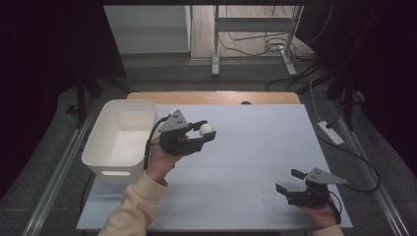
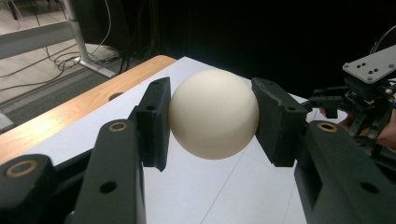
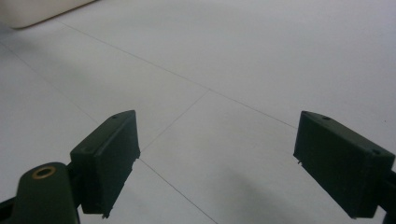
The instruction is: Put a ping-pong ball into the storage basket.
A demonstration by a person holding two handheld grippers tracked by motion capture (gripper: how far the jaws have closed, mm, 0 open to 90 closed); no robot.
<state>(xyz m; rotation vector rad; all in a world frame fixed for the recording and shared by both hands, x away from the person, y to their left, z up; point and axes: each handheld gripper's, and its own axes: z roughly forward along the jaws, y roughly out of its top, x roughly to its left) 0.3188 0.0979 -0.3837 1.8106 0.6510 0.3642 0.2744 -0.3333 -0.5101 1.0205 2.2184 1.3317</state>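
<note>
**Cream ball clamped in the left gripper, held above the table**

Holding a cream-white ball (image 2: 214,114) in the left gripper (image 1: 202,132), both black pads pressing against opposite sides of it. Gripping it at roughly its widest part, with the pads (image 2: 155,122) flat against the smooth, matte surface and the lower curve of the ball hanging free below them. Keeping it raised off the white table (image 1: 255,162), above the left half of the surface, just beside the right rim of the white plastic bin (image 1: 118,140). Pointing the jaws away from the bin, toward the middle of the table, with the grey three-cornered plate riding on top and the black cable looping down past the hand and cream sleeve below.

Resting the right gripper (image 1: 290,181) low at the near right corner of the table, well apart from the ball and from the bin. Standing with its jaws spread wide, nothing between them, the pads (image 3: 106,156) showing in the right gripper view over bare white tabletop crossed by thin seam lines. Aiming them leftward across the surface, toward the side of the bin.

Showing, beyond the far edge, a strip of wooden tabletop (image 1: 211,97), then grey floor with metal stand legs and loose cables.
</note>
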